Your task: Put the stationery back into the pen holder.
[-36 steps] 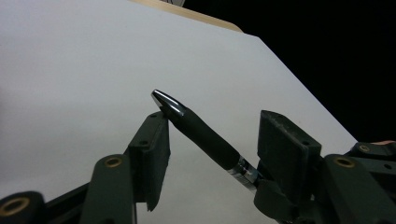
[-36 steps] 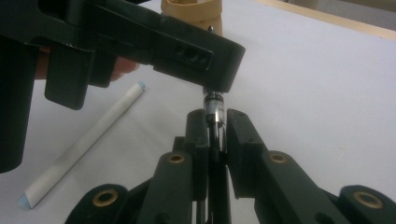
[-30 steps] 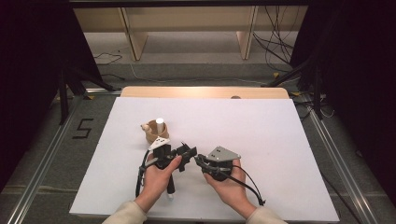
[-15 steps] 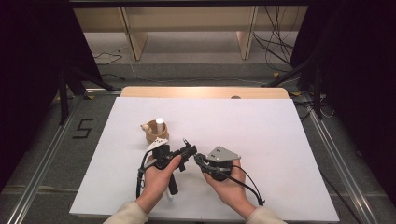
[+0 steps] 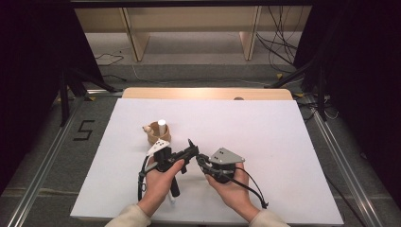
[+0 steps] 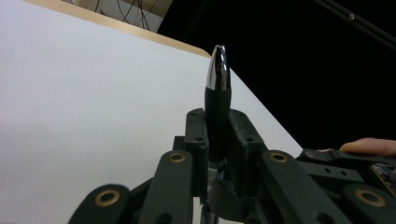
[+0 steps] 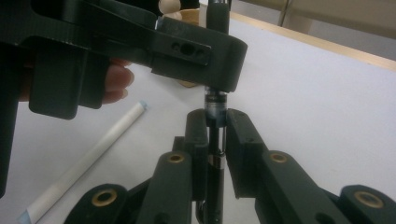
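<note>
Both claws meet low over the near middle of the white desk (image 5: 265,142), and a pen (image 6: 217,93) runs between them. The left claw (image 6: 215,135) is clenched on the pen's black grip, the chrome tip poking out past the jaws and pointing toward the desk's far right corner. The right claw (image 7: 215,128) is clamped on the thinner inner section of the same pen, just behind the left claw's jaws, so the pen's long axis runs straight from one claw into the other. A white tube (image 7: 88,161) lies flat on the desk beside the left hand (image 5: 158,182). On the floor to the left, a black "5" marking (image 5: 83,130) reads clearly.
</note>
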A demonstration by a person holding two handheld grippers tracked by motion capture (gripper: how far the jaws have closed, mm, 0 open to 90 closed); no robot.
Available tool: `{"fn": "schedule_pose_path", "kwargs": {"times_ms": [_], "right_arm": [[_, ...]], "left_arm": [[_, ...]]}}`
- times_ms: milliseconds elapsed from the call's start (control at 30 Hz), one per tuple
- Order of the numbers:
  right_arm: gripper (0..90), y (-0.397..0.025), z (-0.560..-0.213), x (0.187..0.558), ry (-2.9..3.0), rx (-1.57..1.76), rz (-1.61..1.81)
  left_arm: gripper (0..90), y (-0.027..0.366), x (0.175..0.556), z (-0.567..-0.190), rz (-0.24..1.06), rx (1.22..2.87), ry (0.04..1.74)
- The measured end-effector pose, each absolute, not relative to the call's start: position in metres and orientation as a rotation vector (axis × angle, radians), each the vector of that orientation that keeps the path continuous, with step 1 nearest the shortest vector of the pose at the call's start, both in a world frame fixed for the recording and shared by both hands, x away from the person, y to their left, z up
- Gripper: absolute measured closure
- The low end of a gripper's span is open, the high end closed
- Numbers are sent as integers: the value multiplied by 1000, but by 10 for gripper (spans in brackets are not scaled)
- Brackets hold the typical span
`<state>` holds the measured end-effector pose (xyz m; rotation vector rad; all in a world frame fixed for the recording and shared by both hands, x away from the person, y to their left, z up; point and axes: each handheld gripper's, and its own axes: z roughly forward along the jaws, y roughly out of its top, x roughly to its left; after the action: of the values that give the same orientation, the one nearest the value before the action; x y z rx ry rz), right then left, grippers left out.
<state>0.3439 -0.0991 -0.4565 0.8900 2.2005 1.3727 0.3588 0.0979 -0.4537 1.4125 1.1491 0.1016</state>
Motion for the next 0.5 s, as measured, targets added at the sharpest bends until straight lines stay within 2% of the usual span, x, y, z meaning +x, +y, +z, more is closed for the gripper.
{"fn": "schedule_pose_path", "kwargs": {"times_ms": [167, 500], "right_arm": [[784, -99, -457, 344, 2200, 888, 1373], [652, -102, -457, 347, 2195, 911, 1383]], "left_arm": [[795, 98, 359, -453, 147, 1441, 1125], [795, 101, 359, -451, 202, 1455, 1111]]}}
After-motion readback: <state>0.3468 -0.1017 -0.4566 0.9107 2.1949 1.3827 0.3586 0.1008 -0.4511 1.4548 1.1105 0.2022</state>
